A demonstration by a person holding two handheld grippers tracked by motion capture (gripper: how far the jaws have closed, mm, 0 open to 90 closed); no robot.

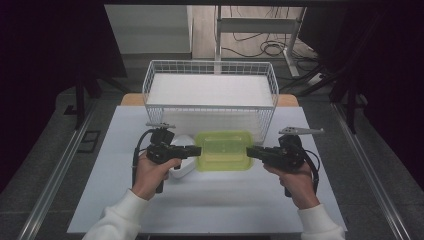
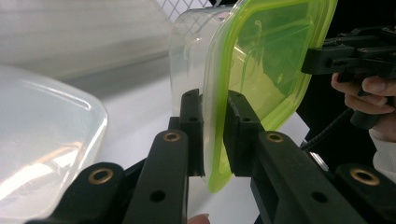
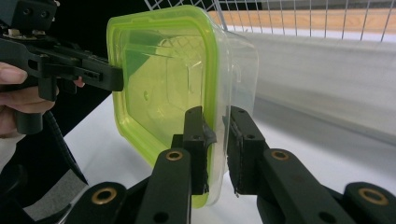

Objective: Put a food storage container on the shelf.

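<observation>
Item: clear plastic container point(image 1: 223, 150) with a yellow-green lid point(image 2: 261, 60), lid fitted on. Position: just in front of the white wire basket point(image 1: 210, 87), on the near side of its front wall, above the pale table top point(image 1: 215, 205). In the high view it lies level with the lid uppermost; whether its base touches the table cannot be told.

Left gripper point(image 1: 192, 150): at the container's left edge, jaws narrow, pads point(image 2: 236, 121) pressed on the lid rim from either side, as the left gripper view shows. Borne by the person's left hand point(image 1: 150, 175), white sleeve below.

Right gripper point(image 1: 252, 151): at the container's right edge, jaws narrow, clamped on the rim of lid and clear wall in the right gripper view. Borne by the right hand point(image 1: 295, 182).

Second container, translucent white point(image 1: 182, 160): on the table just left of the first, partly under the left gripper.

Basket: holds a flat white sheet.
</observation>
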